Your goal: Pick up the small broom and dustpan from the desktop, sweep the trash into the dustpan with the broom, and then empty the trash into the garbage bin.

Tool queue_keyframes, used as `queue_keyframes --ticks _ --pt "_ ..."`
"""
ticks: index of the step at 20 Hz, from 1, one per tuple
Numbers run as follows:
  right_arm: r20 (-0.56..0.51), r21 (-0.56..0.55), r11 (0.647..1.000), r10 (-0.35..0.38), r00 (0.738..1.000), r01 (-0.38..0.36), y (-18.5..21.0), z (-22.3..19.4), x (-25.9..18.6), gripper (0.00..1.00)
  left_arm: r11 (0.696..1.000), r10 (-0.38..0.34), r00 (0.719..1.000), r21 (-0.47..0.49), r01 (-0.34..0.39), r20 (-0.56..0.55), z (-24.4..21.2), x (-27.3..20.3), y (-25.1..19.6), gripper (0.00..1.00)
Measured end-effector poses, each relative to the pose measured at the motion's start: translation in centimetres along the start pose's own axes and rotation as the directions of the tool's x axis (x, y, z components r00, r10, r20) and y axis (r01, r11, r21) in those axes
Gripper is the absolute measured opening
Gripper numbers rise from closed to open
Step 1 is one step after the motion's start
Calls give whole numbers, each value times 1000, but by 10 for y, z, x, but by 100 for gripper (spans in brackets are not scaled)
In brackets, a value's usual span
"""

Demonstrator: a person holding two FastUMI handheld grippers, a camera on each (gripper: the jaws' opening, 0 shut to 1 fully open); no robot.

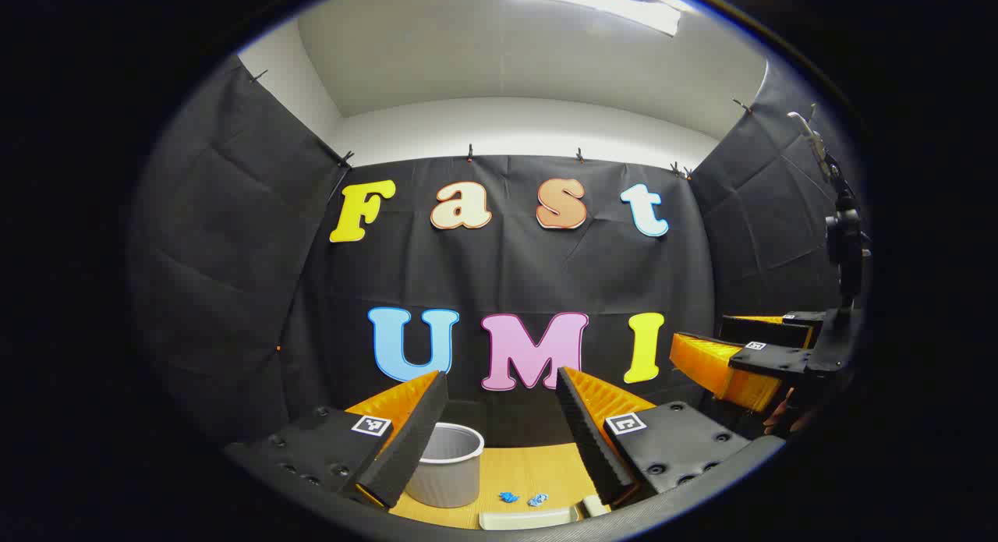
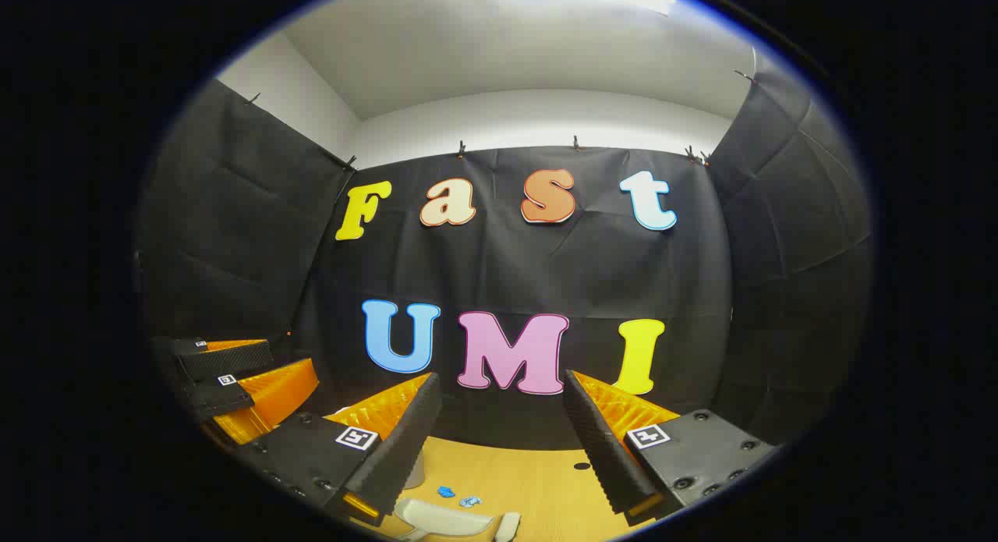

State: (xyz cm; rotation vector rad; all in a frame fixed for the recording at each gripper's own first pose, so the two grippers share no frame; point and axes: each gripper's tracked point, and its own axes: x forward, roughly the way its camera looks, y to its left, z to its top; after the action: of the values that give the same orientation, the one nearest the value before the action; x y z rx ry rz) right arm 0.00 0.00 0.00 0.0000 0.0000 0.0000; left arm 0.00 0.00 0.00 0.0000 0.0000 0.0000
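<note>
On the wooden desktop (image 1: 538,468) lie two small blue trash scraps (image 1: 522,498), and just in front of them a pale dustpan (image 1: 526,518) and the broom's pale end (image 1: 592,504). My left gripper (image 1: 500,377) hangs above them, open and holding nothing. A grey garbage bin (image 1: 444,472) stands at the left, partly behind my left finger. In the right gripper view, the scraps (image 2: 458,496), the dustpan (image 2: 444,518) and the broom (image 2: 507,526) lie low between the fingers of my open, empty right gripper (image 2: 500,378).
The black cloth wall closes the back and both sides. A camera on a stand (image 1: 846,238) rises at the far right. The right gripper (image 1: 737,355) hovers right of my left one, and the left gripper (image 2: 234,382) shows at the left of the right gripper view.
</note>
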Motion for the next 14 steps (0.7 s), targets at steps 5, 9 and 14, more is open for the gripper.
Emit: queue_keyframes --ticks 5,9,14 --pt "-5 -4 1000 10 1000 -10 3 0 1 96 1000 5 1000 11 -5 2 1 2 3 81" --pt "7 -5 1000 15 1000 -15 7 4 0 99 1000 -4 1000 15 4 13 6 -1 2 82" --pt "7 -1 1000 10 1000 -10 9 6 -3 96 999 -9 1000 34 9 5 5 -6 1 81"
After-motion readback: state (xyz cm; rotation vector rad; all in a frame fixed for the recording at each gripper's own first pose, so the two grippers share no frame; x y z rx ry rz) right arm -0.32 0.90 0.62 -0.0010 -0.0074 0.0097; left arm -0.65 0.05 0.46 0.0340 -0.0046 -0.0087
